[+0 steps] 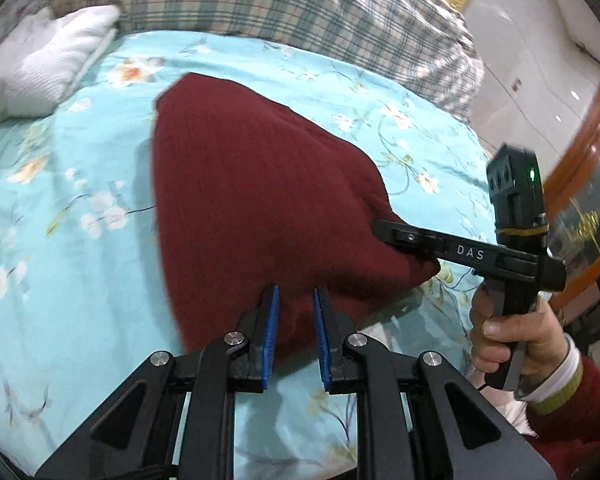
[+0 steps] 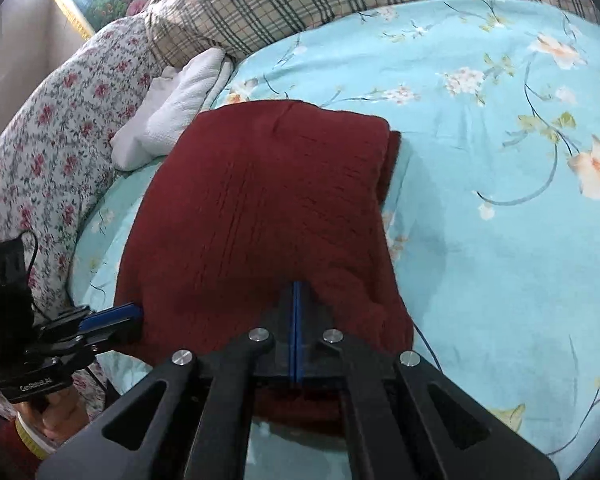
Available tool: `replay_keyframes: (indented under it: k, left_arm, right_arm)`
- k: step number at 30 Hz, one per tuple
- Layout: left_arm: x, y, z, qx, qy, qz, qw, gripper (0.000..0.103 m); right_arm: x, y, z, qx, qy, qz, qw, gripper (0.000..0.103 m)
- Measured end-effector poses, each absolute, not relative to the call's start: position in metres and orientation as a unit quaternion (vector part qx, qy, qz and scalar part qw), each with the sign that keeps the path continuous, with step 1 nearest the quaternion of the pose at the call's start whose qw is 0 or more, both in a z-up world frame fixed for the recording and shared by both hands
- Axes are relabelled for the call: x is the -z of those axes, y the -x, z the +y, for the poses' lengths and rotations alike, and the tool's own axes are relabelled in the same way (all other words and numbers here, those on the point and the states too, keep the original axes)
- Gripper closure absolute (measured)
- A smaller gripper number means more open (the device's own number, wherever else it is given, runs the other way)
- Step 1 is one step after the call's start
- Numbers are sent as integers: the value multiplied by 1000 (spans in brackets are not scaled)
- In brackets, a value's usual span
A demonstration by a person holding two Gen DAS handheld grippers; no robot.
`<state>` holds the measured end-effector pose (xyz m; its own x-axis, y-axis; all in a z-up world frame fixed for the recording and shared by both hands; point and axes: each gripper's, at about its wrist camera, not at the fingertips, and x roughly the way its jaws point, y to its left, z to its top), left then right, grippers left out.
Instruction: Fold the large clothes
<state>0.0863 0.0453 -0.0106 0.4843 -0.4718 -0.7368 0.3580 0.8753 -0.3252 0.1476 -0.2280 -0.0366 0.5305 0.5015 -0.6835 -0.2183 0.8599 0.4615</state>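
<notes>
Now, scene: we hold two grippers over a bed with a turquoise floral sheet (image 1: 60,240), both pointing down at a dark red knitted sweater (image 1: 260,184).
Sweater: it lies folded on the sheet, roughly in the middle of the bed, with its near edge at our grippers and its far edge toward the pillows; in the right wrist view a lower layer shows along its right side.
Left gripper (image 1: 296,300): our blue pads (image 1: 274,320) stand a little apart, with the sweater's near edge running in between them; we cannot tell whether the pads press on the knit. In the right wrist view this gripper meets the sweater's left corner.
Right gripper (image 2: 296,292): our pads are pressed together in a thin blue line and the red knit bunches up at their tips, so we read it as clamped on the sweater's near edge. The left wrist view shows its fingers closed on the sweater's right corner.
Right hand (image 1: 512,340): it grasps the black handle, with a red sleeve and a pale cuff at the wrist.
Bedding: a white towel (image 2: 180,108) lies just beyond the sweater's far left corner, a plaid quilt (image 2: 280,4) is heaped across the head of the bed, and a rose-print cover (image 2: 40,152) lies along the left side.
</notes>
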Motion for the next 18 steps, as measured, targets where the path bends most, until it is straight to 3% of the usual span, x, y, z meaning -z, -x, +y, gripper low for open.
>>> replay_keyframes:
  k: [2, 4, 5, 9, 11, 13, 16, 18]
  left_arm:
    - [-2, -80, 54, 207, 63, 436, 873, 68]
    - [-15, -78, 61, 164, 57, 420, 891, 34]
    - [-20, -80, 66, 140, 57, 415, 897, 30]
    - [-17, -100, 74, 130, 82, 436, 887, 30]
    - [-12, -113, 74, 125, 87, 444, 883, 30]
    - [-8, -123, 75, 117, 92, 450, 881, 30]
    - [2, -138, 71, 117, 97, 460, 875, 30]
    - [10, -147, 66, 116, 95, 471, 869, 30]
  right_arm:
    - [33, -143, -229, -204, -157, 437, 862, 103]
    - [28, -139, -230, -199, -160, 439, 862, 103]
    - [22, -138, -231, -201, -167, 434, 862, 100]
    - [0, -142, -238, -207, -197, 404, 869, 99]
    - [1, -158, -247, -188, -219, 411, 865, 72]
    - [9, -182, -255, -175, -234, 419, 860, 62]
    - [31, -217, -256, -200, -284, 448, 823, 61]
    - [41, -233, -248, -212, -282, 469, 809, 72]
